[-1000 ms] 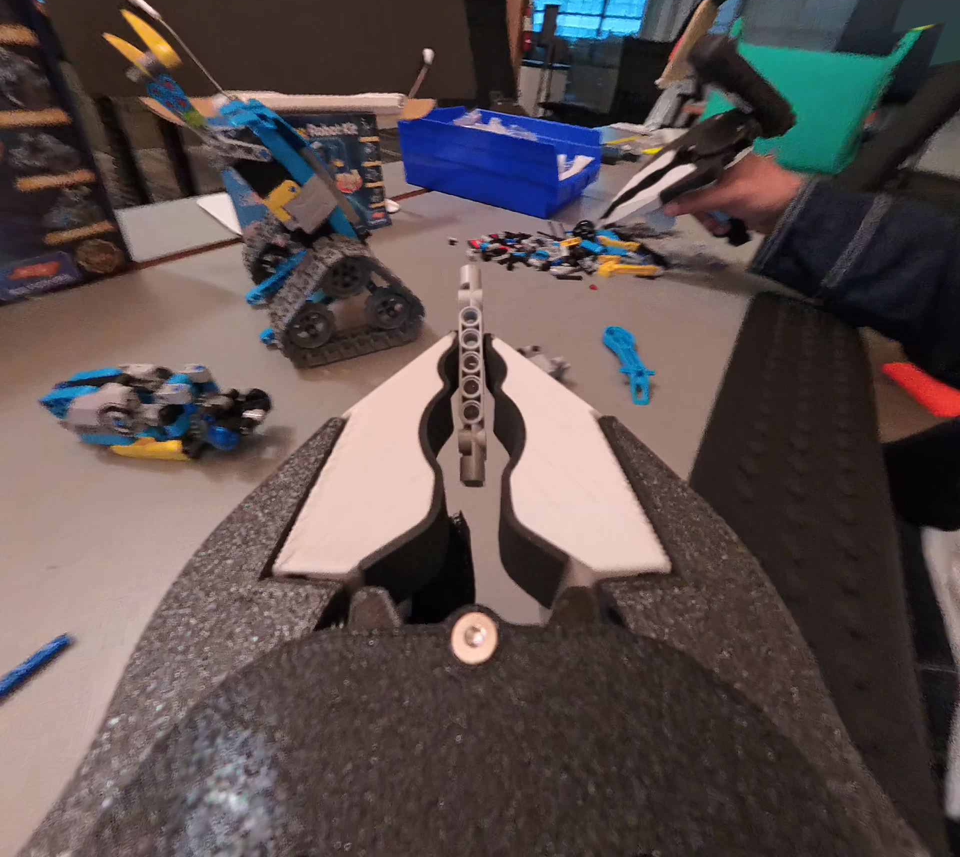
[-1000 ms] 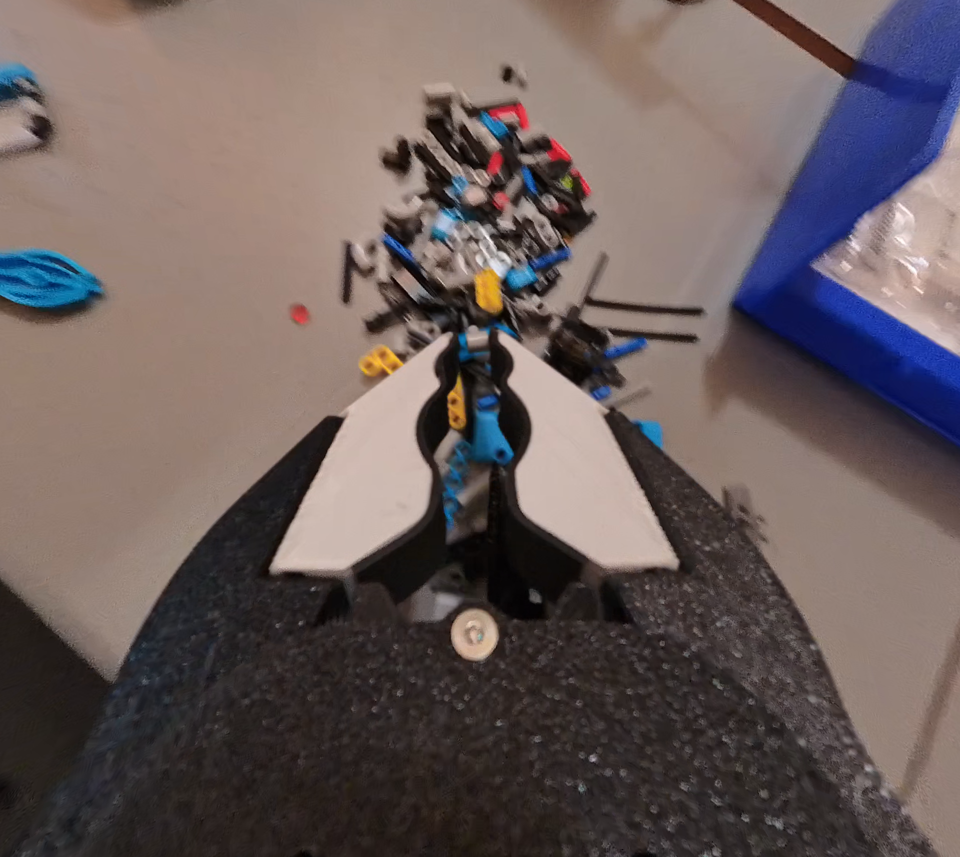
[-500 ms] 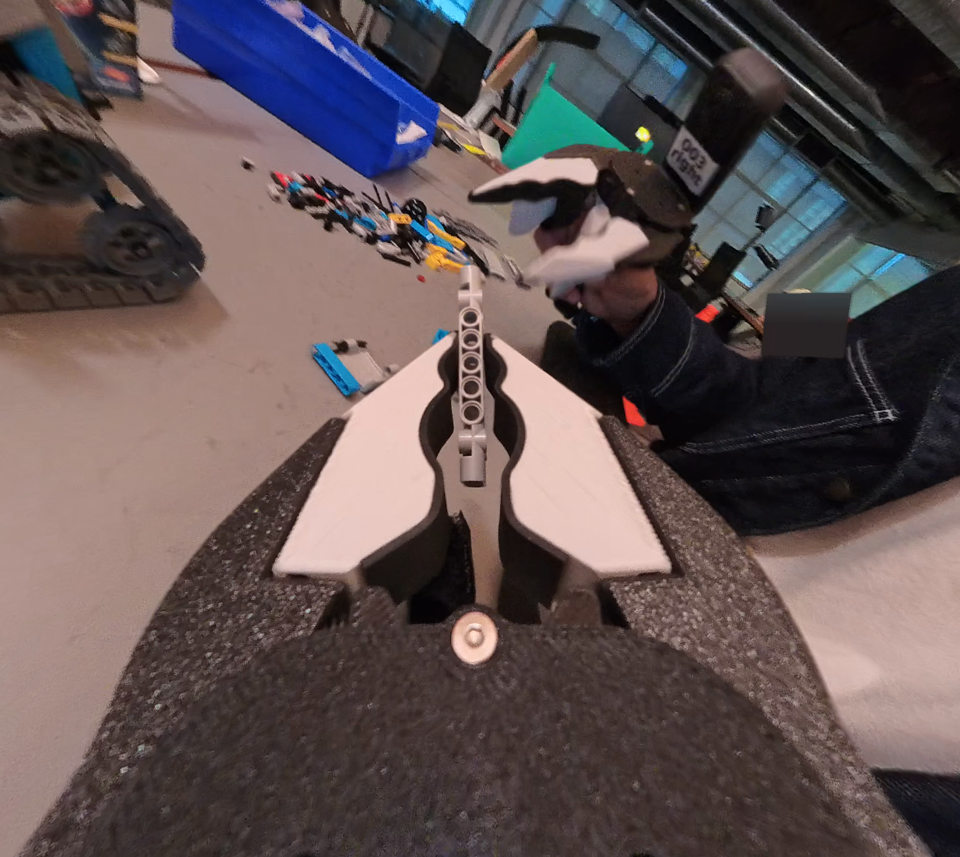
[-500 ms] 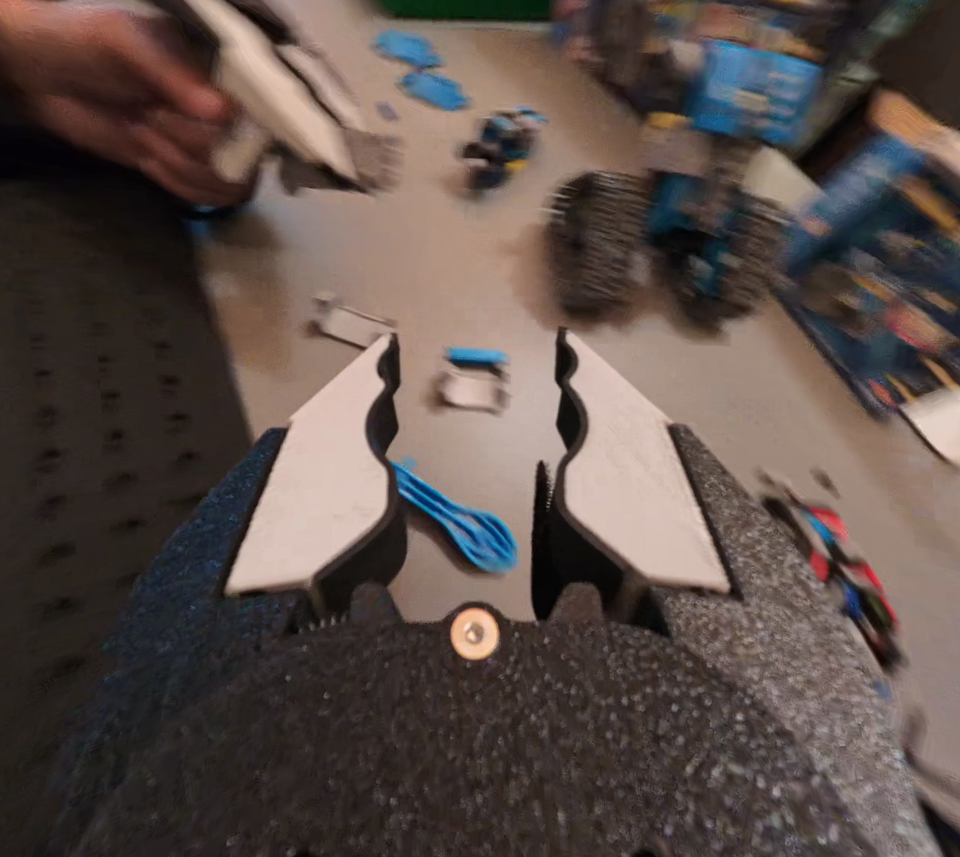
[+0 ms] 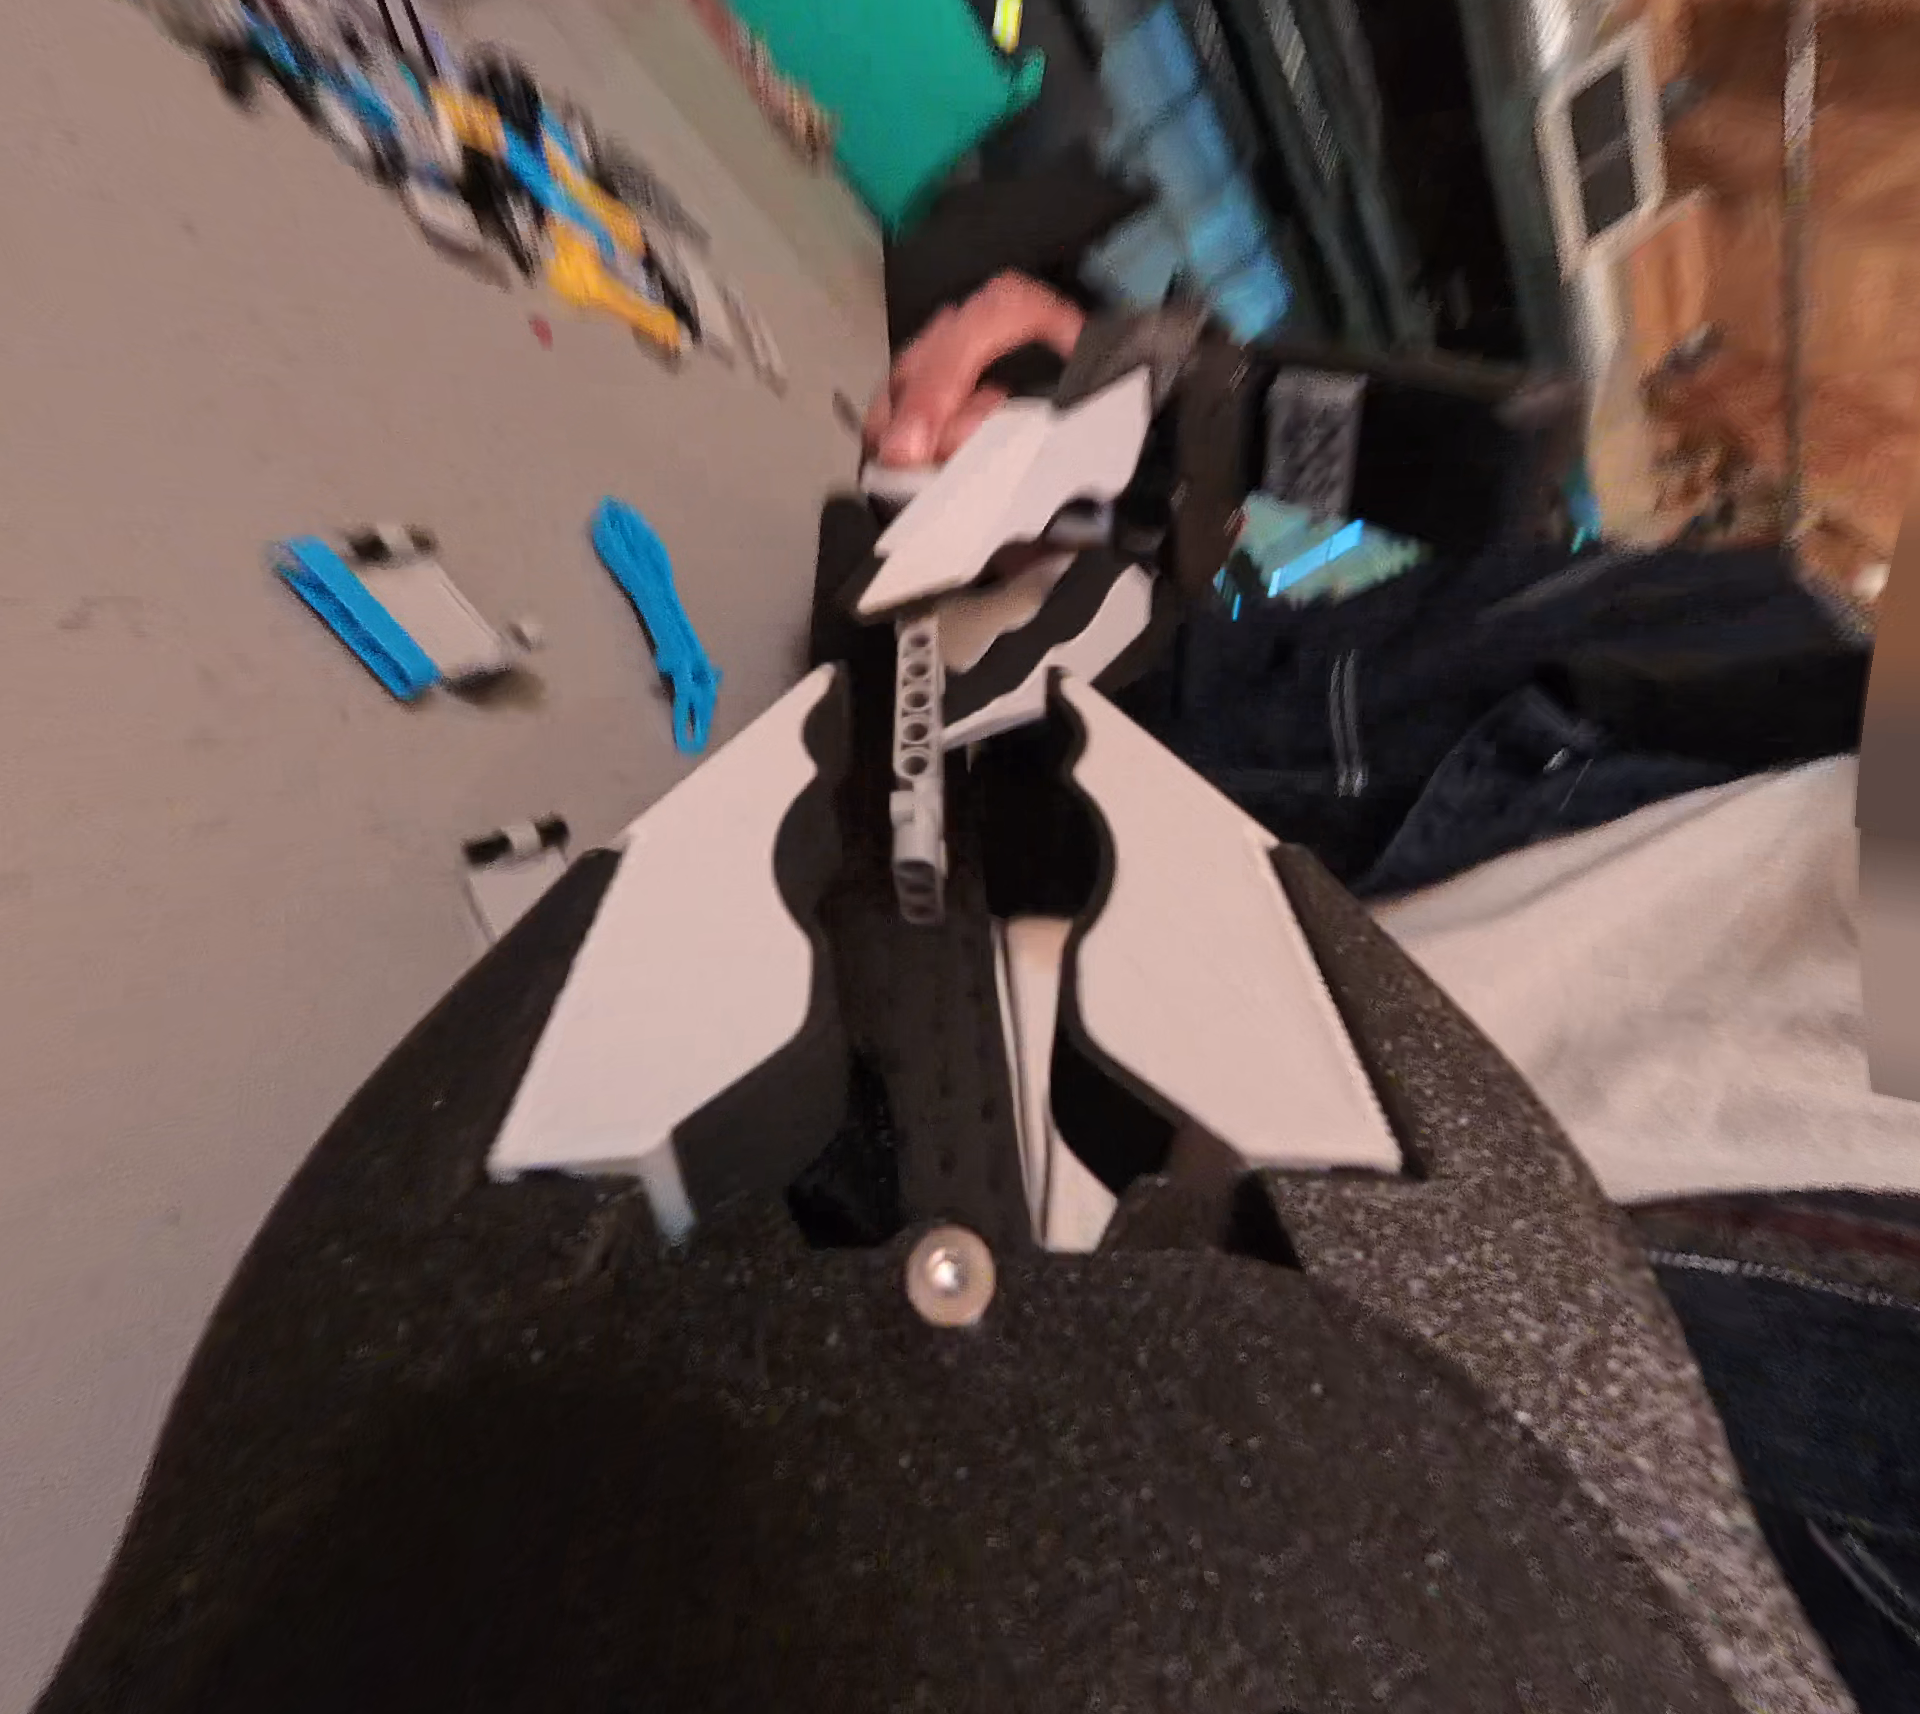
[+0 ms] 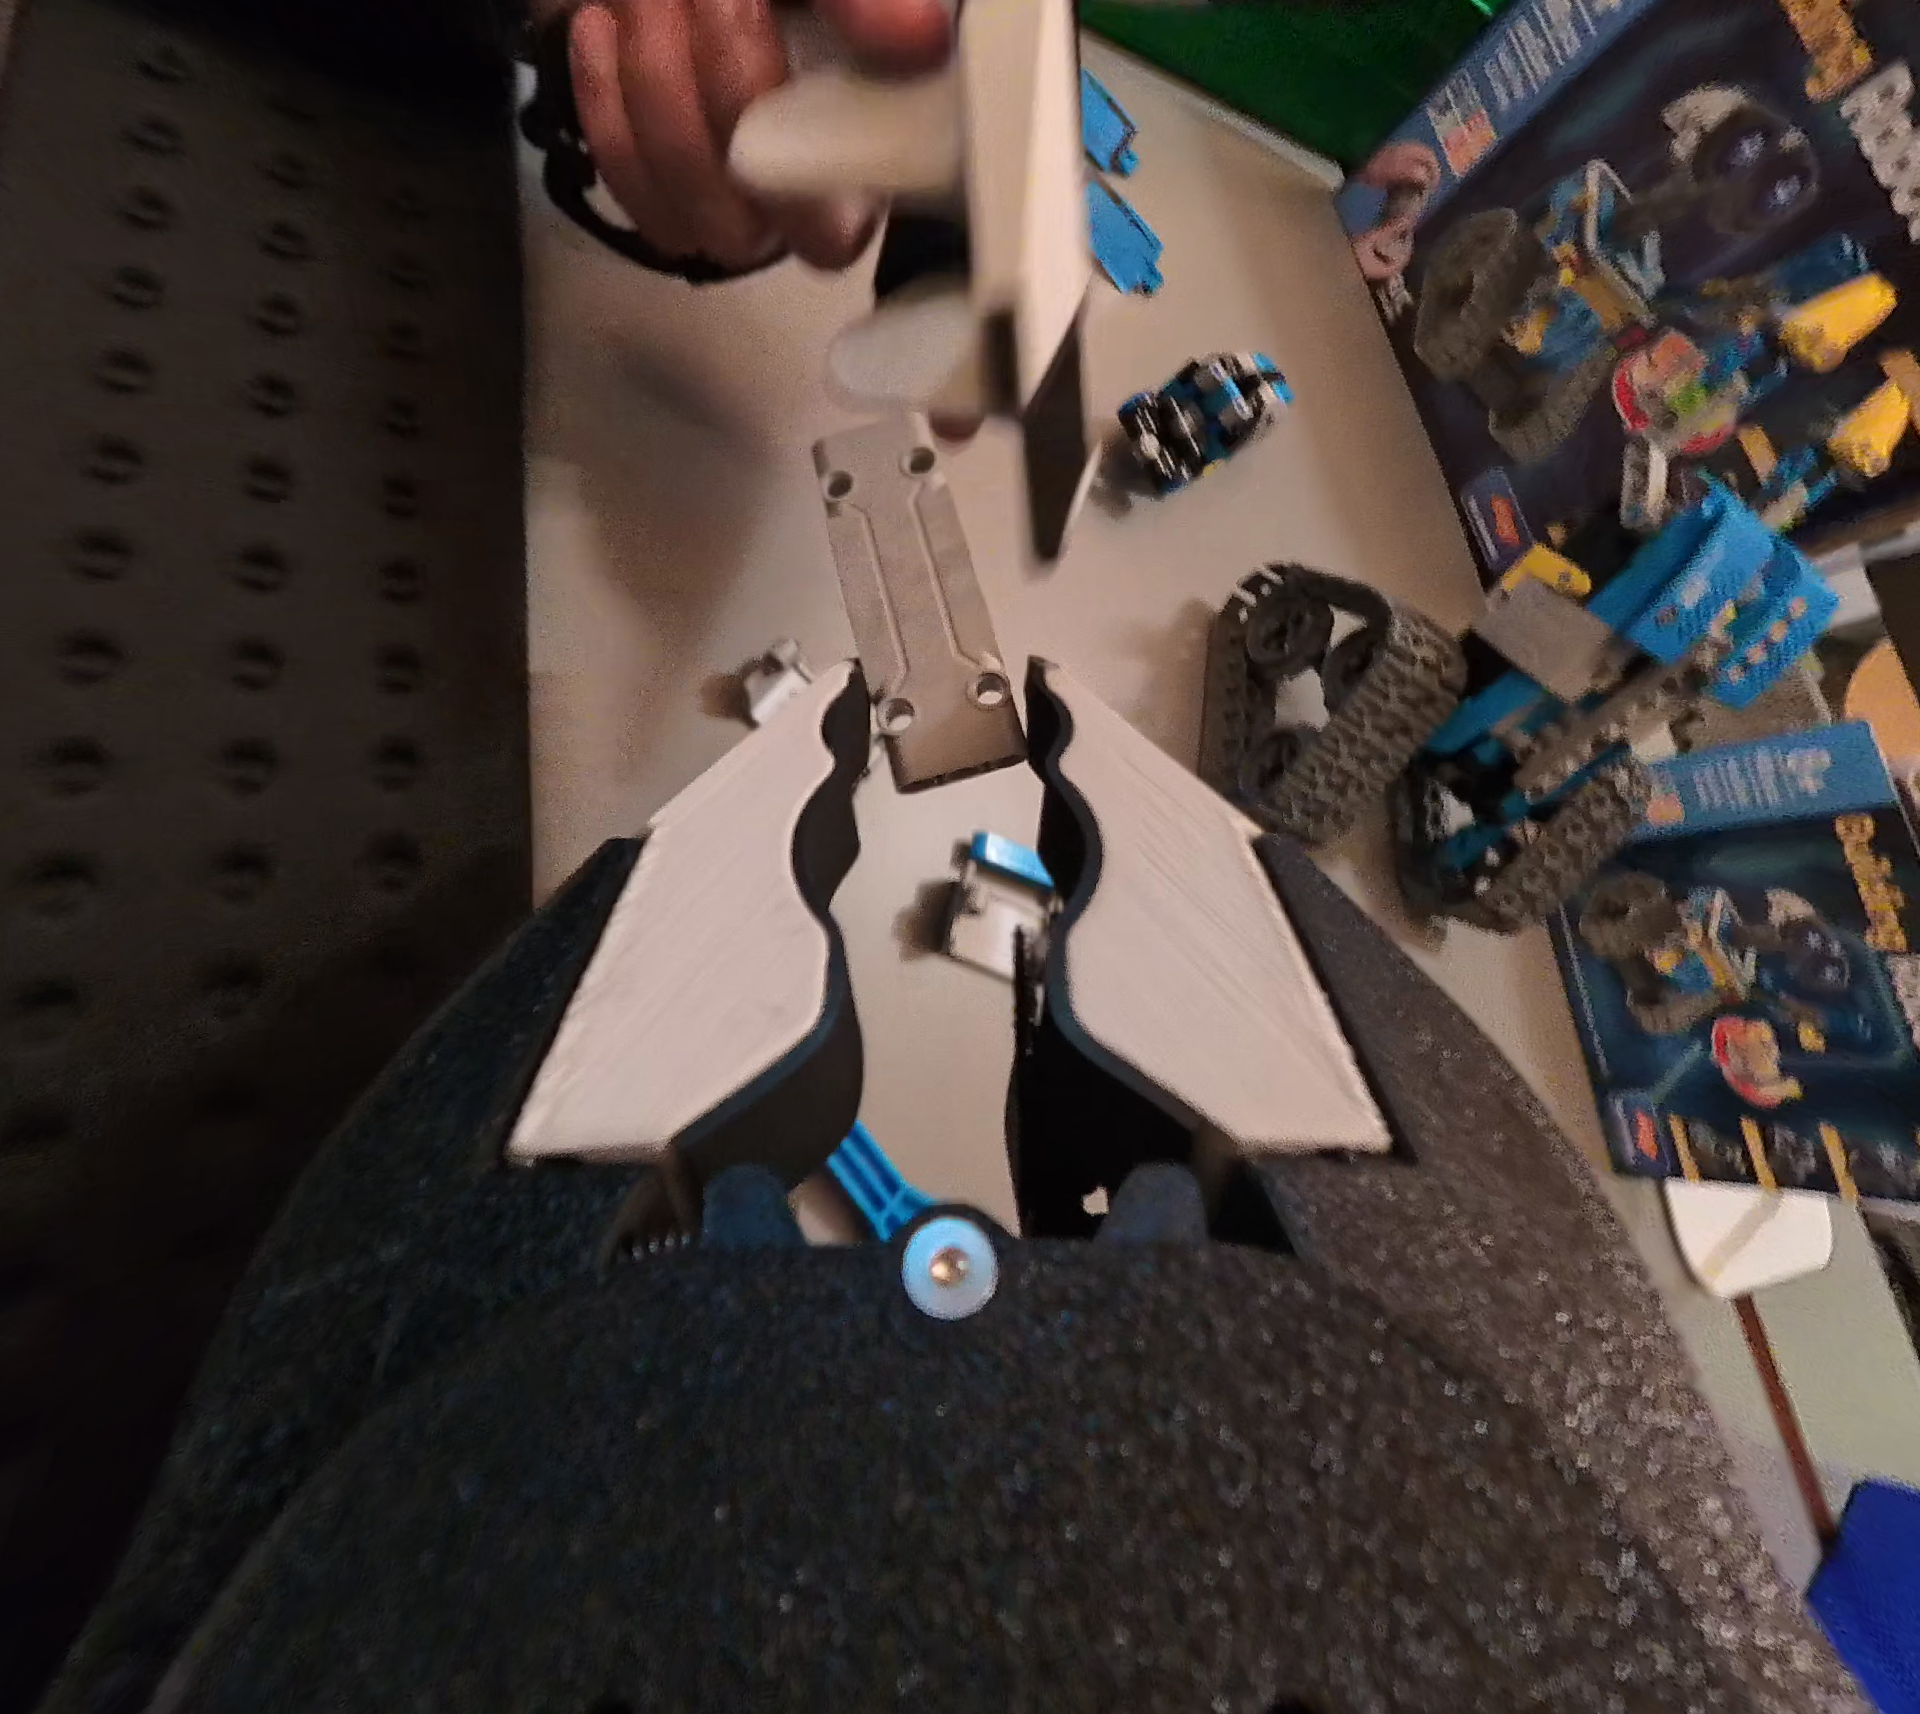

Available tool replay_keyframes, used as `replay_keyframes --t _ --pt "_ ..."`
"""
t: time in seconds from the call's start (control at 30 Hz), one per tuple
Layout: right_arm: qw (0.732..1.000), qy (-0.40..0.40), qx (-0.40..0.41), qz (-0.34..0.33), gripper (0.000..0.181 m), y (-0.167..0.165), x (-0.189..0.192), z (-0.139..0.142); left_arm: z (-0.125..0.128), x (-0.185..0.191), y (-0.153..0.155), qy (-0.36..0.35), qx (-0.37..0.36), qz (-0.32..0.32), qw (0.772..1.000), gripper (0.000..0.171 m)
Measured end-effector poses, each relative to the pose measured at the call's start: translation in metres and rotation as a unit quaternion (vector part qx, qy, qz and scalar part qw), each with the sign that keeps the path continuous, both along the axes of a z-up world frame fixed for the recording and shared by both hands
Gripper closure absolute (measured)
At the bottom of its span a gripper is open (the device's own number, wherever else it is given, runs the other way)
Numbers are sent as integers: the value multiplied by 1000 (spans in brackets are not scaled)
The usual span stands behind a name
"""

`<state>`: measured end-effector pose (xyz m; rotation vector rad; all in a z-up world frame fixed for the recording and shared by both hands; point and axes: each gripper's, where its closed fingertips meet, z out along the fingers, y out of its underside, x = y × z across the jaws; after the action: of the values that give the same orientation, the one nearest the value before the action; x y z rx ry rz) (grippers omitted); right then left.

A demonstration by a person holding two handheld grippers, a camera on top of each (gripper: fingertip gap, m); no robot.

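Note:
A flat grey panel with holes hangs in the air above the grey table between the two grippers. My right gripper is shut on its near end, with a fingertip pressed against each long edge. In the left wrist view the panel shows edge-on inside the wide gap of my left gripper, which is open and does not touch it. There the right gripper clamps the panel's far end. In the right wrist view the left gripper, in a hand, is blurred just beyond the panel.
A tracked blue and grey model, printed boxes and a small blue vehicle stand to the right. A pile of loose pieces, blue parts and a small grey and blue assembly lie on the table. A black perforated surface borders it. My left and right fingertips are right by each other. The small blue vehicle is about equally far from each gripper, around 20 cm.
My left gripper has opened off the grey panel. My right gripper left the pile, opened, swung to the panel and closed on its end. Both views have tilted.

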<state>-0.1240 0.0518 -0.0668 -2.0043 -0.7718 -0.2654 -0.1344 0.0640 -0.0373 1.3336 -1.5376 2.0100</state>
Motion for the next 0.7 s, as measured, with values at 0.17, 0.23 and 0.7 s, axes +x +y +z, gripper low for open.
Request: replay_keyframes --t 0.17,0.23,0.7 --pt "978 207 33 -18 156 -42 19 23 7 23 93 -60 -1 238 969 131" --pt "889 454 62 18 157 -72 30 61 -4 26 107 -53 28 287 956 131" --pt "532 796 291 -2 158 -258 187 111 -28 29 76 -80 210 258 940 136"
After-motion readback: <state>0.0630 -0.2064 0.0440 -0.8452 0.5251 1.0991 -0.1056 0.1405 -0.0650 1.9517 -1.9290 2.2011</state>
